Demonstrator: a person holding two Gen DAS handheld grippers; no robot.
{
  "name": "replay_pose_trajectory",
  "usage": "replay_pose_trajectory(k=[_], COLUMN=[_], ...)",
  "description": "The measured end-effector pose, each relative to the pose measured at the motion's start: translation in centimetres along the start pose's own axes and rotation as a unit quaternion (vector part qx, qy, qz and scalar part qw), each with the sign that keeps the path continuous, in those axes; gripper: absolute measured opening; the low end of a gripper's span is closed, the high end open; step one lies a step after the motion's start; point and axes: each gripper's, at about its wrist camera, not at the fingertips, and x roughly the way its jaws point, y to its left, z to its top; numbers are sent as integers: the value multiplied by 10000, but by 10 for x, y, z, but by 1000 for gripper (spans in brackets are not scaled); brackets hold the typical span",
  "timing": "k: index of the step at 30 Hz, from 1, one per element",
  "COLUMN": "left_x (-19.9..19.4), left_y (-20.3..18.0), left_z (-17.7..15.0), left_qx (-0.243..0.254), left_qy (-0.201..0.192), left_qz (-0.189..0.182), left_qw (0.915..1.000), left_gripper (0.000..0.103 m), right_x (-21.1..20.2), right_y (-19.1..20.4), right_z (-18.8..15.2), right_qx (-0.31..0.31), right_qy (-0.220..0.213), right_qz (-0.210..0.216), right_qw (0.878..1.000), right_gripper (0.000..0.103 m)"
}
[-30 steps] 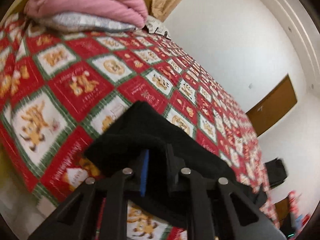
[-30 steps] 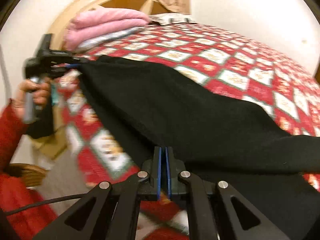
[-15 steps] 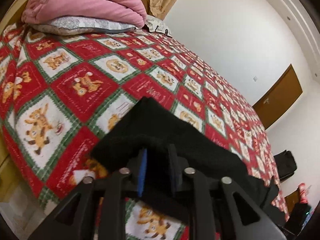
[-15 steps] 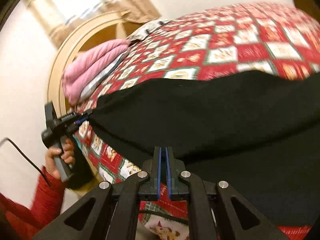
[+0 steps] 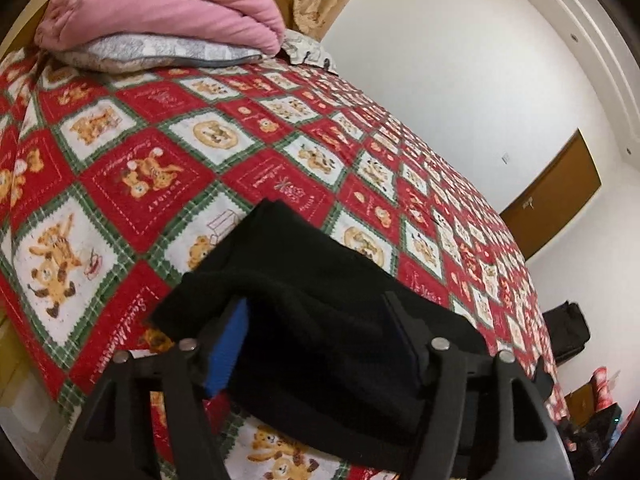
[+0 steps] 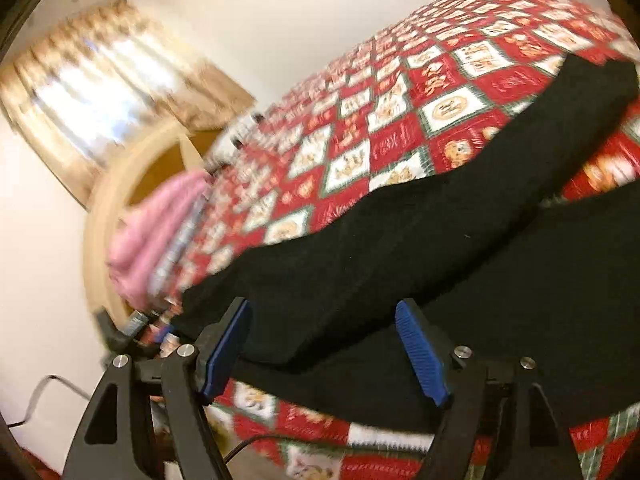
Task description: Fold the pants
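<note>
Black pants (image 5: 320,312) are lying along the near edge of the bed quilt (image 5: 168,168), one end bunched between the spread fingers of the left claw (image 5: 320,340). Right claw (image 6: 324,344) is sitting wide open too, gripping nothing, fabric (image 6: 400,248) just past it. Pink blanket (image 5: 160,4) is resting at the quilt's head end.

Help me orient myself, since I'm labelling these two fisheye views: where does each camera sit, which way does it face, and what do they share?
Left wrist: sits on the left gripper, facing across the bed toward the pink blanket; its own open fingers straddle the black pants.
Right wrist: sits on the right gripper, facing blurrily along the bed toward the headboard; its fingers stand open.
Shared: pants, quilt, pink blanket.
</note>
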Motion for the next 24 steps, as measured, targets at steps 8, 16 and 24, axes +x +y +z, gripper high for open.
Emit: replay_pose_trajectory(k=[8,16,24], left_x=[1,-3,-2], left_y=[1,3,24], left_z=[2,-4,5], left_qx=[-138,79,-300], left_qy=[26,-26,-37], left_qz=[-141,125,-54], left_qw=[9998,9999,9995], left_gripper=[75,55,17], right_x=[66,63,29], right_y=[24,30,5], right_z=[-3,-13,-12], right_qx=[135,-654,-90], right_qy=[567,653,486], right_qz=[-1707,-2666,-1545], right_qw=[9836,9594,9868], right_gripper=[76,24,5])
